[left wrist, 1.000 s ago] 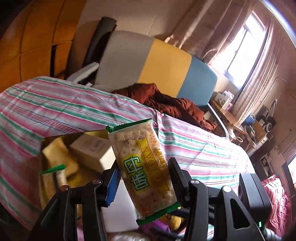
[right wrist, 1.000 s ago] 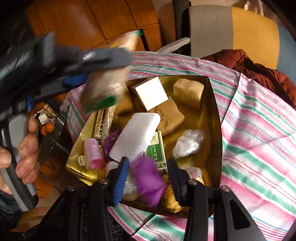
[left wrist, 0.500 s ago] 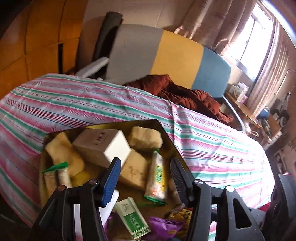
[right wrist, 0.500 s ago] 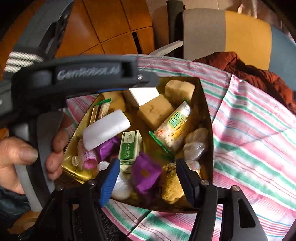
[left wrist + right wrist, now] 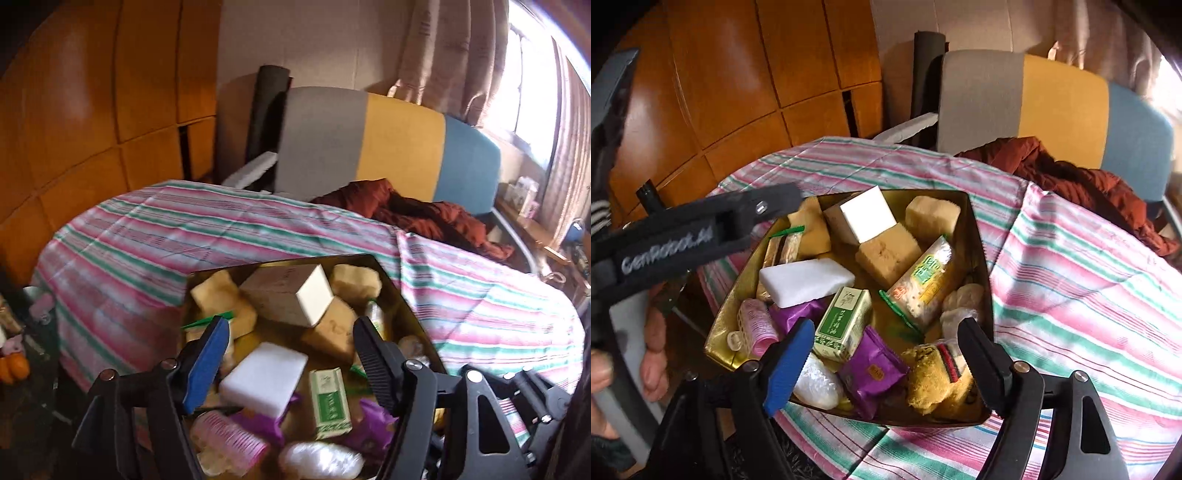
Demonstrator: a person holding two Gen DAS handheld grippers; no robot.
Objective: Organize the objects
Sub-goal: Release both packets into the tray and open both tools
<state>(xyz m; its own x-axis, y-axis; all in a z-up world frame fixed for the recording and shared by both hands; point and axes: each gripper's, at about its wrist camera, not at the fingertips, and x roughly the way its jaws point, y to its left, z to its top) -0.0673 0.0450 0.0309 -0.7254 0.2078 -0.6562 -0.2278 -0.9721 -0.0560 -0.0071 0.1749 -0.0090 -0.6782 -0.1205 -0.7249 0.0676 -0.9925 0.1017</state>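
Observation:
A gold tray (image 5: pixel 975 236) on the striped cloth holds several small things. Among them are a green-edged cracker packet (image 5: pixel 923 284), a purple packet (image 5: pixel 873 369), a green box (image 5: pixel 842 325), a white block (image 5: pixel 807 280) and a pink hair roller (image 5: pixel 755 326). My right gripper (image 5: pixel 886 328) hovers over the tray's near end. Its jaws are opening, and nothing is pressed between them. My left gripper (image 5: pixel 291 328) hangs above the tray's left side, over the white block (image 5: pixel 264 384) and green box (image 5: pixel 328 402). Its jaws are also opening and hold nothing.
The striped cloth (image 5: pixel 1071 295) spreads to the right of the tray. Behind the table stands a chair (image 5: pixel 1052 103) with a grey, yellow and blue back and a rust-red garment (image 5: pixel 1089 184) on it. A hand (image 5: pixel 653 354) grips the left tool. Small items (image 5: pixel 14 362) sit low at left.
The left gripper let go of the cracker packet, which now lies in the tray. The right gripper released the purple packet. Both jaws spread wider, and the left view tipped down over the tray.

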